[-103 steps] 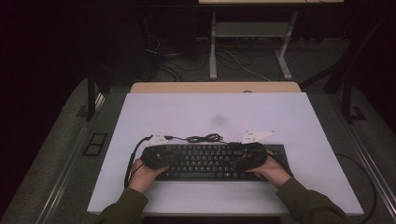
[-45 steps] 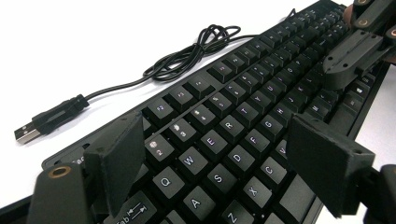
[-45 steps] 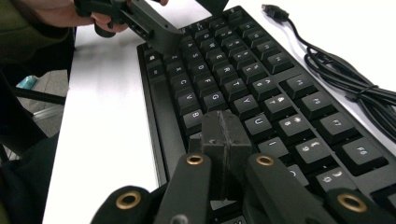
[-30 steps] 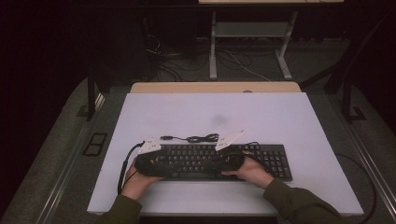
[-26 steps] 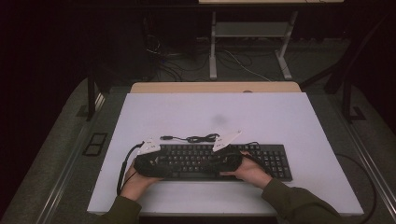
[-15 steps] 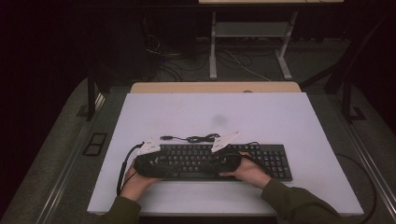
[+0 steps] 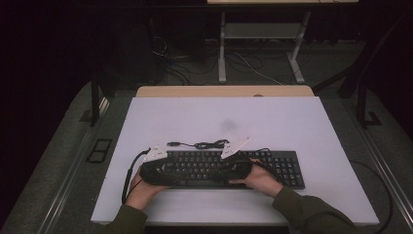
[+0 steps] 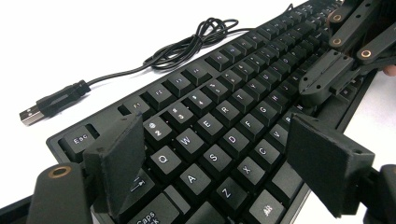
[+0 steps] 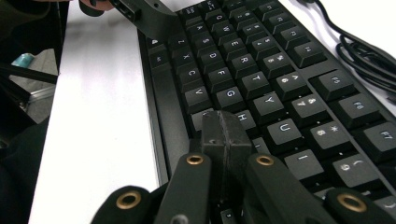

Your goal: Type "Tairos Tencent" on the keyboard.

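Observation:
A black keyboard (image 7: 285,168) lies across the white table (image 7: 219,117), its USB cable (image 7: 204,144) coiled just behind it. My left gripper (image 7: 176,173) hovers over the keyboard's left end. In the left gripper view it (image 8: 219,172) stands open, its pads (image 8: 119,163) straddling the letter keys from Q to V of the keyboard (image 8: 233,107), with nothing pressed between them. My right gripper (image 7: 215,171) rests low over the middle keys. In the right gripper view it (image 9: 224,133) is shut, its tips by the H key of the keyboard (image 9: 261,65).
The loose USB plug (image 8: 51,102) lies on bare white table left of the cable coil (image 8: 196,39). A wooden strip (image 7: 224,91) borders the table's far edge. Beyond it stand desk legs (image 7: 222,48) and floor cables. The person's sleeves (image 7: 311,214) reach in from the near edge.
Since the earliest frame my right gripper has moved left from the keyboard's right end to its middle. Over the last second neither hand nor the keyboard has moved.

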